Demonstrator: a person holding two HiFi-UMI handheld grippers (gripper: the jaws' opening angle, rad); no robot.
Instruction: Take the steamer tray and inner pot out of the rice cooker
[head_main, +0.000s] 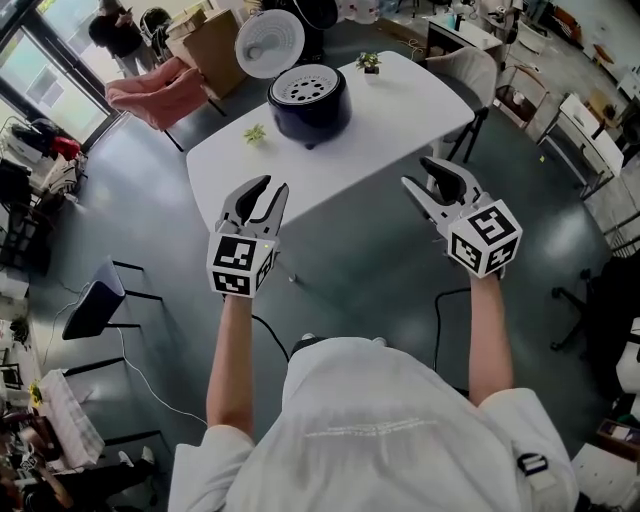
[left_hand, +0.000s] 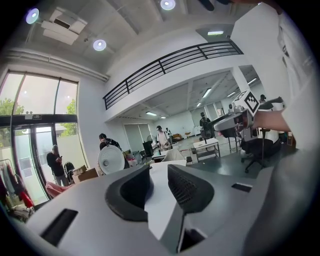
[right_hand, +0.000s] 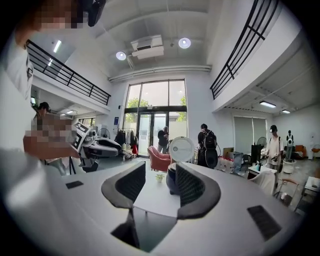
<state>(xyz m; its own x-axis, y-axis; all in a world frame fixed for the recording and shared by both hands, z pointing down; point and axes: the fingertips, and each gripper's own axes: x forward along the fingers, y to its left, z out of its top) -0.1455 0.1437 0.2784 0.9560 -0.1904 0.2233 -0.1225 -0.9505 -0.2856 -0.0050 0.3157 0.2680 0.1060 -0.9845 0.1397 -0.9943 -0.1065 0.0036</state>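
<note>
Presently the rice cooker (head_main: 308, 105), dark and round, stands toward the far side of a white desk (head_main: 385, 120). Its white lid (head_main: 270, 43) is tipped up and open behind it. The steamer tray (head_main: 308, 85), pale and perforated, sits in the cooker's mouth. The inner pot cannot be seen beneath it. Two small potted plants share the desk, one (head_main: 255, 133) near the cooker's left and another (head_main: 368, 62) at the far edge.

Both grippers are held out over the grey floor (head_main: 370, 270), short of the desk's near edge and well apart from the cooker. The left gripper (head_main: 272, 186) points toward the desk with its fingers (left_hand: 192, 189) apart and nothing between them, only bare desktop beyond. The right gripper (head_main: 413, 171) is off to the other side, near the desk's right corner. Its fingers (right_hand: 197, 187) are spread wider, also empty, and in the right gripper view the cooker shows far off through the gap.
</note>
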